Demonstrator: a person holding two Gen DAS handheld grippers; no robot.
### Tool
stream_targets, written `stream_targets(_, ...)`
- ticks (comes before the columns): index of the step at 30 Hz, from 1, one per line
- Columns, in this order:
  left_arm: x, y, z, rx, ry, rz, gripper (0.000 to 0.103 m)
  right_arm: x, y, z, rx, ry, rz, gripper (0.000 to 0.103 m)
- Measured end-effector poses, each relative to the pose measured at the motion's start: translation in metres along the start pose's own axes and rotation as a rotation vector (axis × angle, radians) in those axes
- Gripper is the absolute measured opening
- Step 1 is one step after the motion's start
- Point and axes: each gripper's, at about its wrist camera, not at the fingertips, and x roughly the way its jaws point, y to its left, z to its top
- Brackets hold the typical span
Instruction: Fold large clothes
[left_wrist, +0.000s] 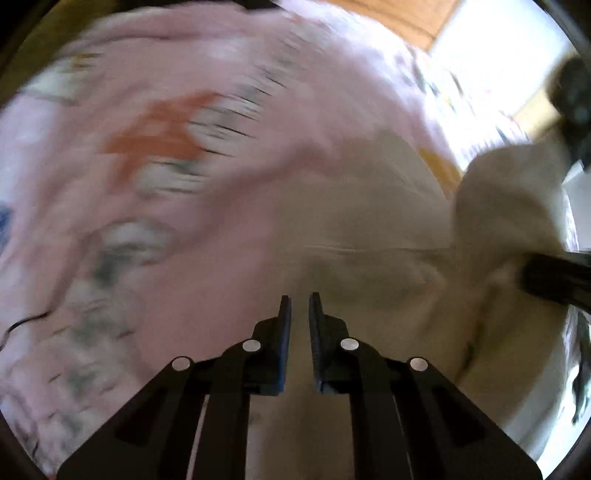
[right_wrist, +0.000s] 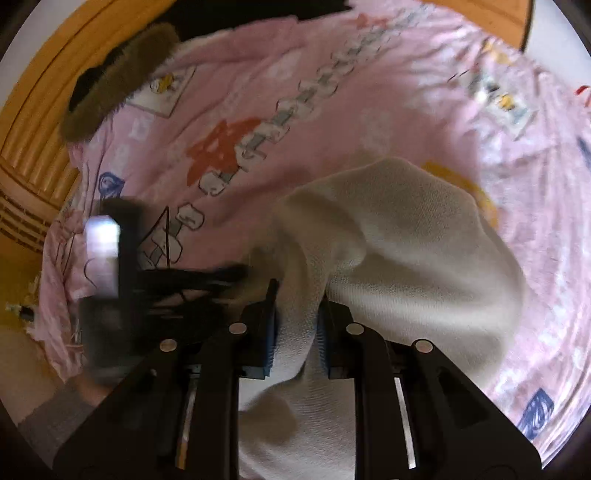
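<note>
Gripping a bunched fold of the cream knit garment (right_wrist: 406, 258), the right gripper (right_wrist: 295, 299) has its blue pads pressed against the fabric on both sides; the cloth rises ahead of the fingertips into a rounded hump and drops below the fingers toward the lower edge of the view, where it is cut off. The left gripper (left_wrist: 299, 306) has its jaws drawn nearly together with a narrow slit between the pads; no fabric shows in that slit, and the cream garment (left_wrist: 369, 229) lies beneath and ahead of the fingertips. Heavy motion blur smears the pink printed bedsheet (left_wrist: 166, 147) ahead and to the left of this gripper, so the printed figures are unreadable. In the right wrist view the left gripper shows as a dark blurred mass (right_wrist: 122, 280) to the left of the fingers. A brown furry object (right_wrist: 118, 81) lies far ahead to the left; its identity cannot be determined.
</note>
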Motion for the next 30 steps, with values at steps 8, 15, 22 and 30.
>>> stream_targets(8,-0.094,-0.032,-0.028,0.022,-0.057,-0.051,0.010,0.077,0.004,0.036,-0.009,0.227,0.082,0.018)
stream_targets(15,0.006,-0.088,-0.057,0.032,0.215,0.112,0.006,0.084,0.010,0.043,0.016,0.267,0.103,0.033)
stream_targets(22,0.022,-0.121,-0.083,0.198,0.180,0.305,0.003,-0.055,-0.046,0.003,0.126,-0.170,0.327,0.046)
stream_targets(30,0.017,-0.117,-0.088,0.214,0.148,0.325,0.004,-0.074,-0.051,-0.176,0.131,-0.275,0.192,0.017)
